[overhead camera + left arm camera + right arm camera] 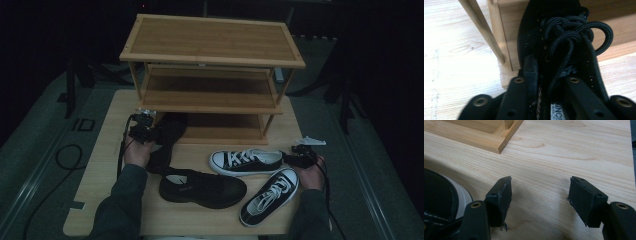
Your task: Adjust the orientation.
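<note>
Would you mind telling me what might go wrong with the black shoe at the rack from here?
The black shoe sits half on the rack's bottom shelf, still between the left gripper jaws, so it might tip back out. Its loose laces could snag a jaw.

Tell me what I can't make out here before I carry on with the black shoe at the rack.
- Black shoe: its toe is cut off by the top edge of the left gripper view; the high view is too dark.
- Left gripper: pad contact with the shoe is hidden by laces and blur.
- Rack: its bottom shelf is shadowed in the high view.
</note>
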Available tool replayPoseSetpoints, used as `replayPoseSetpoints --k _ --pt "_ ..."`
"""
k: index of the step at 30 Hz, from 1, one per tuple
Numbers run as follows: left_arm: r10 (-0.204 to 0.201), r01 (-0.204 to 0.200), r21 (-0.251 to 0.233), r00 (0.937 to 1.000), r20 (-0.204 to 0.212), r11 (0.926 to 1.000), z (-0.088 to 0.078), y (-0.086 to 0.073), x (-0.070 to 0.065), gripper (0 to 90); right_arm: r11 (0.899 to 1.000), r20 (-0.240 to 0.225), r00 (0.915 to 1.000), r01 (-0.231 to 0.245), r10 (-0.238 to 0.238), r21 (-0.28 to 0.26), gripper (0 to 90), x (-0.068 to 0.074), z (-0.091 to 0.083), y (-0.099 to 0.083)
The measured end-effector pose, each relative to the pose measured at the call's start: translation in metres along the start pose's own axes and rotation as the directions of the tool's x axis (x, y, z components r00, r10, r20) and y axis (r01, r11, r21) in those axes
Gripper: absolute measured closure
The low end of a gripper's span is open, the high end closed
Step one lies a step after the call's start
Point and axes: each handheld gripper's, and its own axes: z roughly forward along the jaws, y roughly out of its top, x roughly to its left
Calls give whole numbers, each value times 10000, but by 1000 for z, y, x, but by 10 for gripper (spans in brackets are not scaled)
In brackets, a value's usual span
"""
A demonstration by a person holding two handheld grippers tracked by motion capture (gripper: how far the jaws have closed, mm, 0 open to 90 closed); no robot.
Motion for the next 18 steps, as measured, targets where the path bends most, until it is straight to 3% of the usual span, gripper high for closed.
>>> replayPoseSetpoints --k 4,9,15,18 --pt "190 -191 80 9997 163 9998 -2 -1 1 676 10000 1 10000 2 -2 0 349 0 0 0" --pt "257 -246 -197 9981 552 9995 -13 -4 5 570 10000 -8 10000 -4 4 -3 349 0 0 0" --pt "466 -408 -562 9931 1072 9976 -35 -13 10 524 10000 -4 10000 2 -2 -1 349 0 0 0" --pt "573 -497 -692 9919 1133 9964 -44 -18 12 510 10000 7 10000 6 -6 1 349 0 0 0"
